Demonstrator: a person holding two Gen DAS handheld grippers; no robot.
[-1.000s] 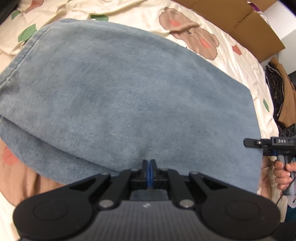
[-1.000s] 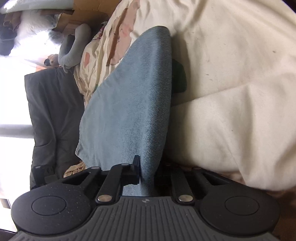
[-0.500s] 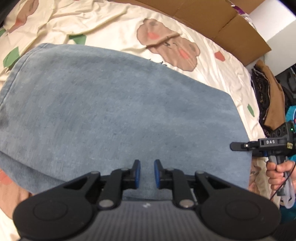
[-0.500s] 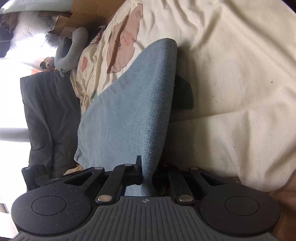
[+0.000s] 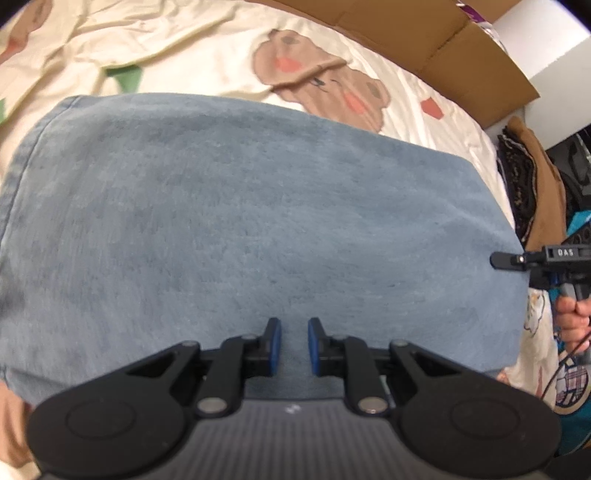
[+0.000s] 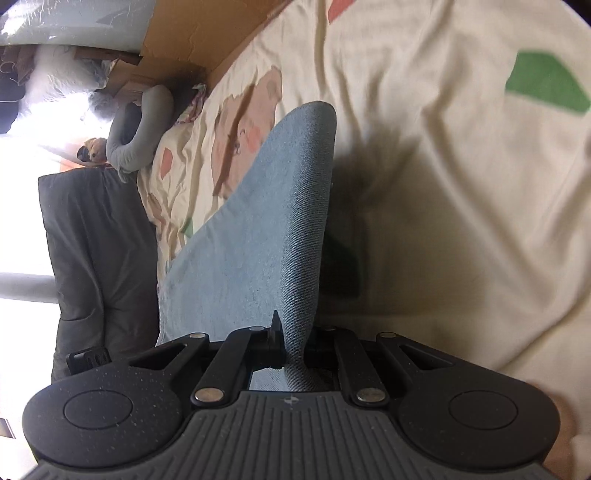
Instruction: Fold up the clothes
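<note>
Blue denim garment: folded, spread flat on a bed with a cream bear-print sheet, its near edge toward the bed's near side. Left gripper: blue pads slightly apart above the garment's near edge, nothing pinched between them. Right gripper: jaws pressed together on the garment's side edge, denim rising from between the fingers. Cardboard: along the bed's far edge. Dark and brown clothes: heaped beside the bed's far right corner.
</note>
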